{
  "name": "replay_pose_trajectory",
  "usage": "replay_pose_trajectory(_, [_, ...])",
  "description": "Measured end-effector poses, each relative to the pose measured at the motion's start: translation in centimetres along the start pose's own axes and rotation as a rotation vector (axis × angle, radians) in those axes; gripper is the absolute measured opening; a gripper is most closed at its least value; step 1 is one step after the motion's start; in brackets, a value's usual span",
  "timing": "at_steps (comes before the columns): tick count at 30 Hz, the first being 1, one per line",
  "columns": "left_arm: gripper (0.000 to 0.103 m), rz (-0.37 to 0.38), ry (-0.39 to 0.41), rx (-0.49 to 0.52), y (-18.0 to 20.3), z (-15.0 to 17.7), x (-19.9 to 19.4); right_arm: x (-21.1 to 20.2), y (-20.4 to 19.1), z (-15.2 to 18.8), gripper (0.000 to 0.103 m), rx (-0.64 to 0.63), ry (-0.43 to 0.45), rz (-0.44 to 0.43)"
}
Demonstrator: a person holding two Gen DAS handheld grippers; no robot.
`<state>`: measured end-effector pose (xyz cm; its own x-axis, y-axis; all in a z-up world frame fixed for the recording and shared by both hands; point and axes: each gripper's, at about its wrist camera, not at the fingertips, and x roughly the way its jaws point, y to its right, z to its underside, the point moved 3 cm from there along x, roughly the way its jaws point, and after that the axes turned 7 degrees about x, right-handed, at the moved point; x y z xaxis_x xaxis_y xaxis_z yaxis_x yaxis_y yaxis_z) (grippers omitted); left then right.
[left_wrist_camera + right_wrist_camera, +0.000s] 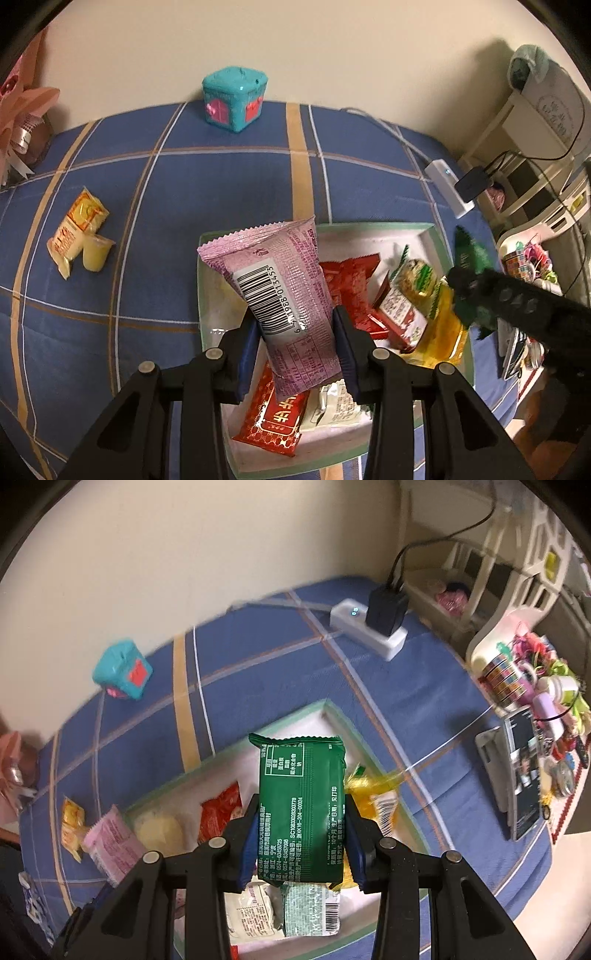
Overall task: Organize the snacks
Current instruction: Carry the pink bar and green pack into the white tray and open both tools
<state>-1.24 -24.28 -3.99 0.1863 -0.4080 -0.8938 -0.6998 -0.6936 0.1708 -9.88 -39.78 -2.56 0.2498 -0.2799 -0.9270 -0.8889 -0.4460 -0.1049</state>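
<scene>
My left gripper (297, 332) is shut on a pink snack packet (282, 295) with a barcode, held above the white tray (430, 236). My right gripper (301, 834) is shut on a green snack packet (301, 805), also held over the tray (325, 710). The tray holds red packets (351, 291), a yellow packet (443, 325) and pale packets (251, 908). The right gripper with its green packet (471, 254) shows at the right of the left wrist view. The pink packet (114, 842) shows at the lower left of the right wrist view.
A yellow packet and a jelly cup (96, 253) lie on the blue checked cloth (166, 206) at left. A teal toy cube (234, 98) stands by the wall. A white power strip (365, 629) with a black charger lies at the back right. A cluttered shelf (524, 686) is beyond the right edge.
</scene>
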Motion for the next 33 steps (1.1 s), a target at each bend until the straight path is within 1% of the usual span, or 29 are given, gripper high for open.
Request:
replay_pose_trajectory(3, [0.041,-0.001,-0.026,-0.001,-0.1,0.4,0.9,2.1,-0.4,0.9,0.043,-0.007,-0.062,-0.001])
replay_pose_trajectory(6, [0.041,-0.004,-0.044,0.008,0.1,0.7,1.5,3.3,-0.7,1.6,0.043,-0.019,-0.092,0.006])
replay_pose_trajectory(13, [0.042,-0.004,-0.073,0.021,0.5,1.2,2.3,3.7,-0.7,1.9,0.043,-0.017,-0.103,0.012])
replay_pose_trajectory(16, [0.049,0.001,-0.07,0.029,0.6,1.2,2.1,3.6,-0.7,2.0,0.043,-0.019,-0.104,0.011])
replay_pose_trajectory(17, [0.053,0.004,-0.067,0.03,0.6,1.1,2.0,3.7,-0.8,1.9,0.043,-0.02,-0.105,0.011])
replay_pose_trajectory(18, [0.055,0.007,-0.064,0.03,0.6,1.1,1.9,3.7,-0.8,1.9,0.043,-0.019,-0.106,0.009])
replay_pose_trajectory(20, [0.055,0.005,-0.056,0.027,0.5,0.9,1.6,3.8,-0.9,1.7,0.043,-0.016,-0.112,-0.002])
replay_pose_trajectory(23, [0.055,0.005,-0.046,0.016,-0.1,0.8,1.2,3.2,-1.1,1.5,0.045,-0.017,-0.097,-0.007])
replay_pose_trajectory(25, [0.055,0.002,-0.038,0.005,-0.5,0.6,0.9,2.7,-1.1,1.3,0.049,-0.015,-0.085,-0.015])
replay_pose_trajectory(31, [0.058,-0.022,-0.004,-0.032,-2.3,0.1,-0.2,0.6,-1.6,0.8,0.049,-0.025,-0.039,-0.035])
replay_pose_trajectory(33, [0.06,-0.032,0.008,-0.045,-3.0,-0.1,-0.5,0.2,-1.9,0.6,0.049,-0.03,-0.03,-0.042])
